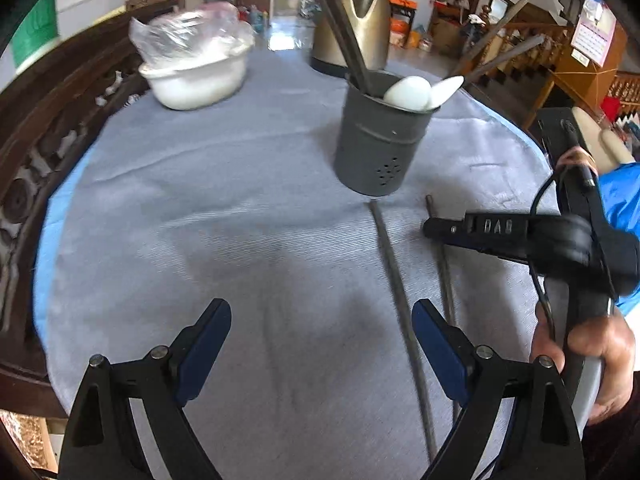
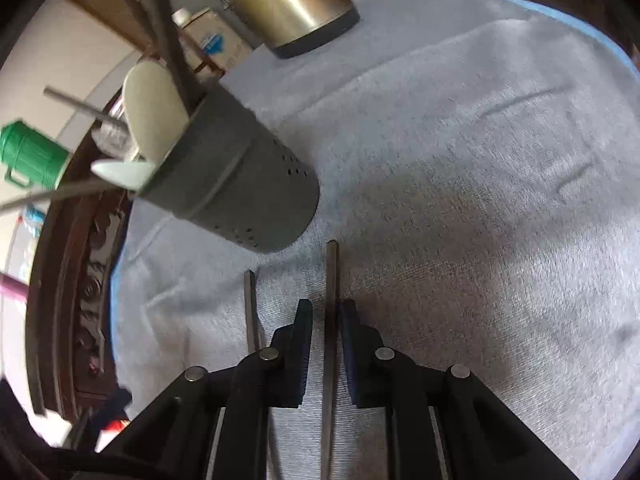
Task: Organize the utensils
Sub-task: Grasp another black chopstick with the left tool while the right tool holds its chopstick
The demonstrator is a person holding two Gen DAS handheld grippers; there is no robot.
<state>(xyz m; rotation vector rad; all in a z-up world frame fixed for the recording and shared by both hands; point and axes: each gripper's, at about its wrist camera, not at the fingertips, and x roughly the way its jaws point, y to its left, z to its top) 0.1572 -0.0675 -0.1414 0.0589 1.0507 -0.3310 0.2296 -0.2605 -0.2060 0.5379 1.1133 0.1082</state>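
Chopsticks (image 2: 331, 280) lie on grey cloth (image 1: 240, 220) (right jaws clench one; left released).

— What sort of place is this?
— A lived-in home: a carved dark wooden bench back (image 1: 60, 128) at left, a wooden staircase (image 1: 532, 40) and wall calendar (image 1: 592, 28) far right.
— Anything domestic on the table?
— A brass-coloured electric kettle (image 1: 356, 20) and a white basin (image 1: 196, 80) on a grey tablecloth (image 1: 240, 240).

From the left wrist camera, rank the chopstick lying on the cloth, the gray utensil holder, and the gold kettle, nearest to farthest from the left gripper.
1. Chopstick, on the cloth beside the left gripper's right jaw.
2. Gray utensil holder, ahead, right of center.
3. Gold kettle, behind the holder at the table's far edge.
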